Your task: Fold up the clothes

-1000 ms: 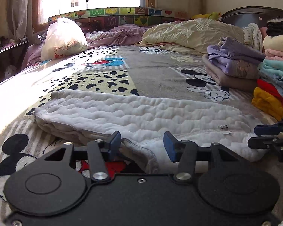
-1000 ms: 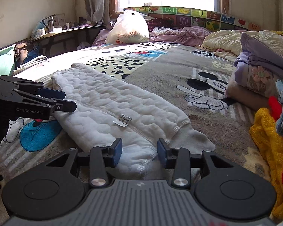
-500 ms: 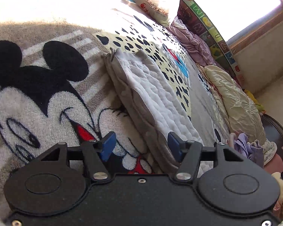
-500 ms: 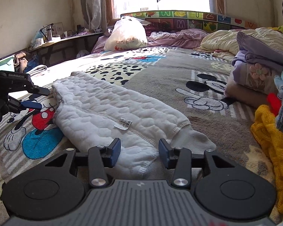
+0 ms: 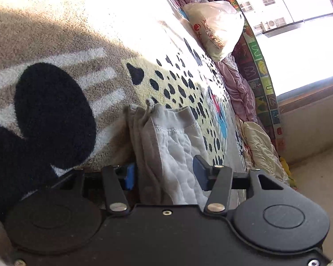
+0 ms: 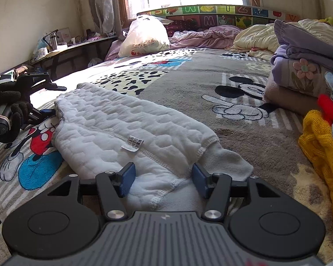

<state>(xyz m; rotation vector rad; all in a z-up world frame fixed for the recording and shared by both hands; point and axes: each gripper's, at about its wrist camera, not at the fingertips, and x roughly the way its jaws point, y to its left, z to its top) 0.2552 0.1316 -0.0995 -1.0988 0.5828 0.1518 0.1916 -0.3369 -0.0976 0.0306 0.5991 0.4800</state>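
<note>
A white quilted garment (image 6: 126, 130) lies folded lengthwise on the Mickey Mouse blanket (image 6: 211, 82). My right gripper (image 6: 163, 180) is open, its blue pads on either side of the garment's near hem. My left gripper (image 5: 164, 176) is open and rolled on its side, its jaws straddling the garment's far end (image 5: 166, 146), one pad below the stacked edges and one above. In the right wrist view the left gripper (image 6: 48, 108) sits at the garment's left end, held by a black-gloved hand (image 6: 8, 110).
A pile of folded clothes (image 6: 299, 71) and a yellow knit (image 6: 322, 155) lie at the right. A white plastic bag (image 6: 144, 35), a pink quilt (image 6: 202, 35) and a cream quilt (image 6: 255, 35) sit at the bed's far end. A cluttered shelf (image 6: 62, 48) runs along the left wall.
My left gripper has moved from the garment's long side to its left end and rolled sideways, closing in until the edge sits between its open jaws. My right gripper has edged slightly forward onto the hem.
</note>
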